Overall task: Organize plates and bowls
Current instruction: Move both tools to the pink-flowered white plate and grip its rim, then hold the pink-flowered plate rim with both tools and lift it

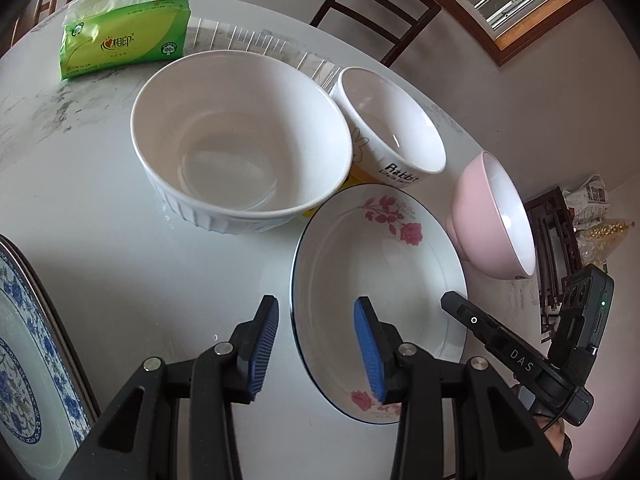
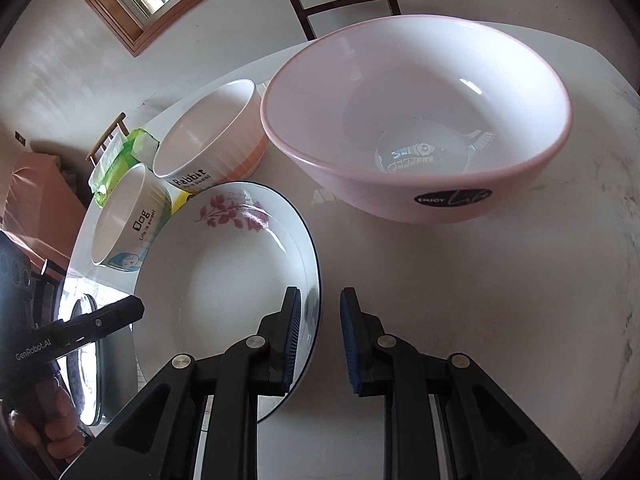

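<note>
A rose-patterned plate (image 1: 376,280) (image 2: 224,276) lies on the white table between both grippers. My left gripper (image 1: 316,348) is open, its jaws straddling the plate's left rim. My right gripper (image 2: 320,340) is open, its jaws straddling the plate's right rim. A large white ribbed bowl (image 1: 240,140) stands behind the plate. A "Rabbit" bowl (image 1: 392,128) (image 2: 212,140) stands beside it. A pink bowl (image 1: 496,216) (image 2: 416,120) stands to the right. A "Dog" bowl (image 2: 128,220) shows in the right wrist view.
A green tissue pack (image 1: 124,36) (image 2: 120,156) lies at the table's far side. A blue-and-white patterned plate (image 1: 28,360) sits at the left edge. Wooden chairs (image 1: 376,4) stand beyond the table. The right gripper (image 1: 520,356) shows in the left wrist view.
</note>
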`<state>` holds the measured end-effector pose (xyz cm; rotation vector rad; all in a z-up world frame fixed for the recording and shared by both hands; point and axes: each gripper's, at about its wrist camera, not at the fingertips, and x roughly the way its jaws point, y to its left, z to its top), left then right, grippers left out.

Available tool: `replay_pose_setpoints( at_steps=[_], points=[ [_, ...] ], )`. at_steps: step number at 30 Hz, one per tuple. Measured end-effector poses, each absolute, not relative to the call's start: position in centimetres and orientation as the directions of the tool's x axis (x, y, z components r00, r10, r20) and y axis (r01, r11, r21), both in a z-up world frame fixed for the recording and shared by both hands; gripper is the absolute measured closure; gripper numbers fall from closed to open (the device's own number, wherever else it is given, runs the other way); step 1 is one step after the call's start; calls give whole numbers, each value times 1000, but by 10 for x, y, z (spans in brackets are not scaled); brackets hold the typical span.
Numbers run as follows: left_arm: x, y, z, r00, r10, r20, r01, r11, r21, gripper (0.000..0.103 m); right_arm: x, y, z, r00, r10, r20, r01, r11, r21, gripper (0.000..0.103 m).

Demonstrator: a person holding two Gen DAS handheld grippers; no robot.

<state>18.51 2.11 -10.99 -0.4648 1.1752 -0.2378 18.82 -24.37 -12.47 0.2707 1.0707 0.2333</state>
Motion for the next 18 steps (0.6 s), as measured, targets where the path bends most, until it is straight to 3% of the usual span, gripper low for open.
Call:
replay_pose_setpoints(
  at_steps=[5,7,10,18],
  points=[
    [190,19,-118,361,-410,-838,-64,885,-461,66,195,-240,-128,460,328,-825,-82,941,329,89],
    [193,18,-121,351,-414,-839,-54,886,-460,85,197,-237,-129,460,339,-821,-95,938,335,90],
    [192,18,-125,355,-391,-849,-53,898,-436,90,199,-238,-129,458,349,-818,-104,935,340,90],
    [185,22,-120,347,-379,-858,-26,911,-412,90,192,-237,-129,449,356,-820,-93,931,353,91]
  ],
)
